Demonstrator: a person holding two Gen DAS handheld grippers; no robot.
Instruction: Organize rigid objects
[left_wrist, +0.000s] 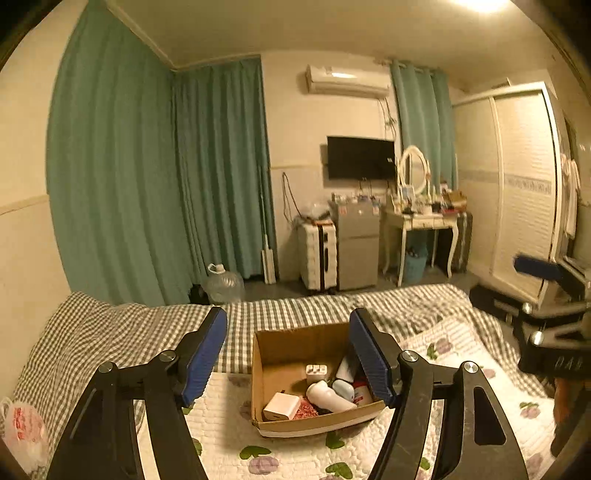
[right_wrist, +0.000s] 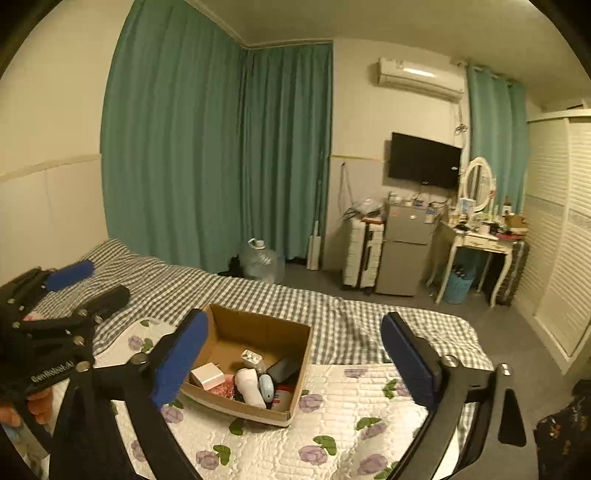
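Cardboard box (left_wrist: 291, 347) sits open on the quilted floral cover (right_wrist: 369, 413) of the bed, just ahead of both tongs and below their fingertips. Inside it lie a white charger block (left_wrist: 281, 406), a white plug adapter (left_wrist: 316, 371), a white rounded bottle (left_wrist: 328, 397), a pale blue oval case (right_wrist: 266, 386) and a red-and-white container (left_wrist: 362, 393), crowded toward the near wall. The left gripper (left_wrist: 288, 356) hangs with its blue-padded jaws spread wide, straddling the box and holding nothing. The right gripper (right_wrist: 295, 356) is likewise spread wide and empty, with the box toward its left finger. Beyond the box lies a grey checked sheet (right_wrist: 258, 295).
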